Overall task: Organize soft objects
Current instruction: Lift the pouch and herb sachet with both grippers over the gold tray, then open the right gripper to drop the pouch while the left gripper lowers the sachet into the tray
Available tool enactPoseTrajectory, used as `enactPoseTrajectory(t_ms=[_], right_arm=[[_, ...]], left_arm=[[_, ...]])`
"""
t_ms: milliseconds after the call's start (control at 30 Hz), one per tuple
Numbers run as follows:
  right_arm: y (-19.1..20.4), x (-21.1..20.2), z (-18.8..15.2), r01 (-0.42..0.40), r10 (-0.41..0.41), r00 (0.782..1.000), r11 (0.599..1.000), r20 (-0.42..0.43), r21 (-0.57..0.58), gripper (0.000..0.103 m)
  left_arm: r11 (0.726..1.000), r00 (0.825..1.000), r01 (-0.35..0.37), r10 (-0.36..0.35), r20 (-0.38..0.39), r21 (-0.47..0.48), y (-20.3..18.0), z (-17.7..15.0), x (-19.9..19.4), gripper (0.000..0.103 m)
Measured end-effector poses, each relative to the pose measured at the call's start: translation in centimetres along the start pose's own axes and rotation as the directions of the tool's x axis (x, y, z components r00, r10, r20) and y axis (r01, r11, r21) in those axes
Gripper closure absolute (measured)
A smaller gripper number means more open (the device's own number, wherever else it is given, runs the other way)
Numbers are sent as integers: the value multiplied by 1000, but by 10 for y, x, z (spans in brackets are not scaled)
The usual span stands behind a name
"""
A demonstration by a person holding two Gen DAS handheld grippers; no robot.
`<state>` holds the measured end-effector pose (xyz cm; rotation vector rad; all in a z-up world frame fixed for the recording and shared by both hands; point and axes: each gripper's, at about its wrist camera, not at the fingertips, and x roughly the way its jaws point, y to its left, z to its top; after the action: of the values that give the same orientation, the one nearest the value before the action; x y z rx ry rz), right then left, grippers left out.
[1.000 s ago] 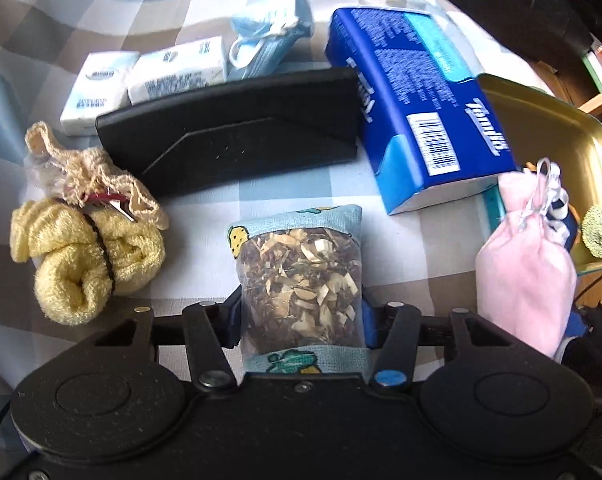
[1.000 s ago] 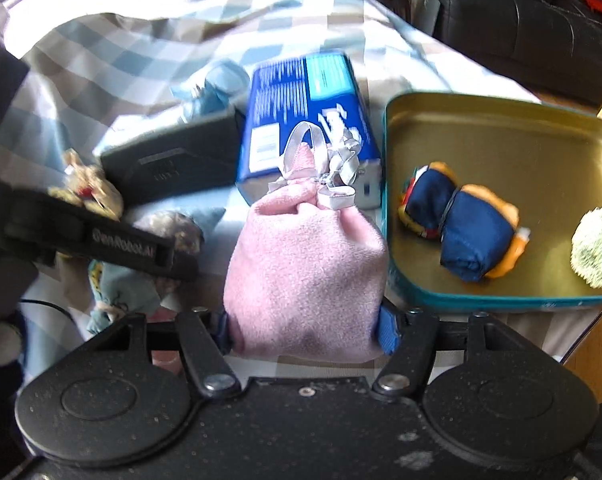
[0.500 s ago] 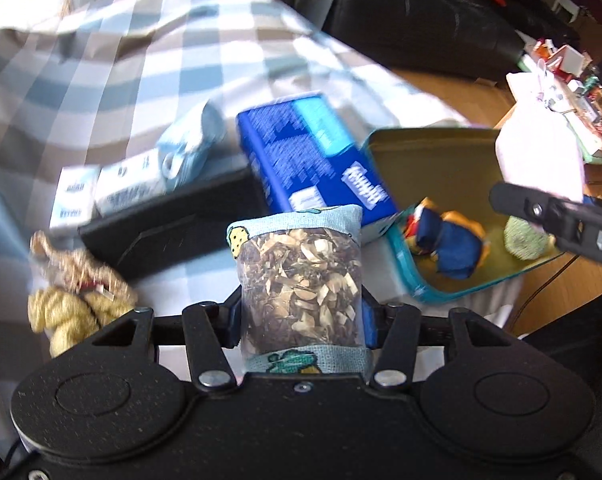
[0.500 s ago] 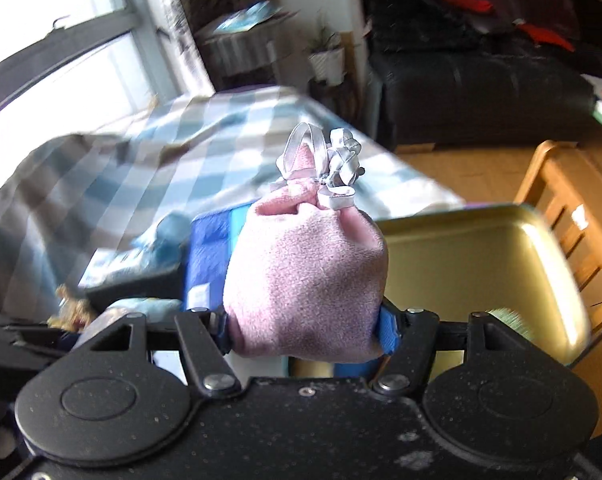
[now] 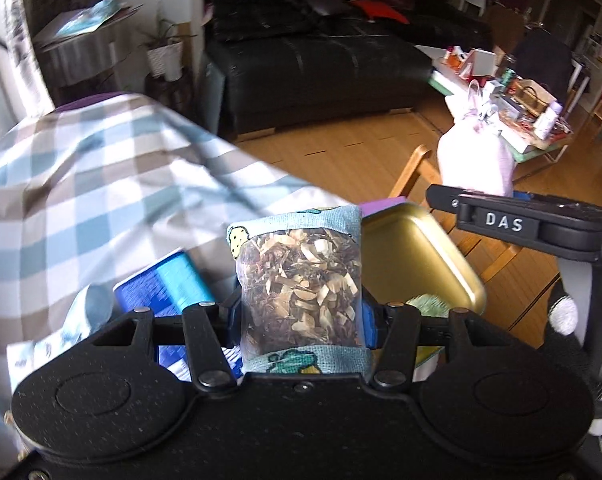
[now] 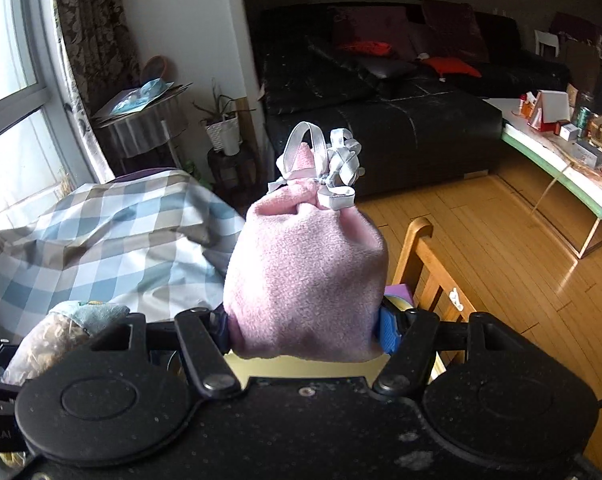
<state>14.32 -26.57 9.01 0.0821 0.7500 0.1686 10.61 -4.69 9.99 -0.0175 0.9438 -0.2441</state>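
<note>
My left gripper (image 5: 299, 316) is shut on a clear sachet of dried potpourri with blue cloth ends (image 5: 299, 284), held high above the table. My right gripper (image 6: 305, 330) is shut on a pink fleece drawstring pouch with a white ribbon (image 6: 305, 272), also lifted; the pouch shows in the left wrist view (image 5: 475, 160) to the right. The gold tin tray (image 5: 417, 252) lies below, with a green fuzzy ball (image 5: 427, 304) in it. The sachet shows at the lower left of the right wrist view (image 6: 49, 340).
The checked tablecloth (image 5: 81, 184) covers the table. A blue tissue pack (image 5: 165, 284) and a light blue mask (image 5: 89, 312) lie on it. A wooden chair (image 6: 425, 272) stands beyond the table edge. A black sofa (image 6: 381, 112) and a cluttered low table (image 6: 565, 148) stand farther off.
Both grippers have risen and tilted up from the table with their loads. The table objects have dropped low in view, and the room now fills the frames.
</note>
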Motion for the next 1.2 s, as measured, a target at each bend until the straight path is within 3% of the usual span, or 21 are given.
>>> enactPoseTrajectory(t_ms=[167, 333, 467, 600, 800, 1200], right_arm=[[-20, 19, -7, 88, -84, 994, 994, -69, 60, 38], [-28, 40, -18, 167, -156, 978, 983, -139, 74, 38], [-33, 56, -22, 135, -99, 969, 980, -228, 149, 38], [-29, 64, -29, 90, -32, 959, 977, -282, 195, 38], [-21, 60, -30, 82, -33, 963, 981, -266, 176, 37], [-25, 54, -28, 51, 0, 970, 977, -242, 207, 34]], left_arm=[[999, 999, 33, -32, -26, 12, -11, 12, 32, 52], [997, 994, 72, -74, -85, -28, -5, 2, 65, 52], [998, 991, 49, -55, -125, -49, 2, -7, 81, 52], [993, 990, 69, -80, -115, -98, 10, -5, 82, 52], [999, 996, 29, -32, -88, -39, 0, -7, 78, 51], [999, 992, 28, -32, -120, -38, -4, -13, 84, 46]])
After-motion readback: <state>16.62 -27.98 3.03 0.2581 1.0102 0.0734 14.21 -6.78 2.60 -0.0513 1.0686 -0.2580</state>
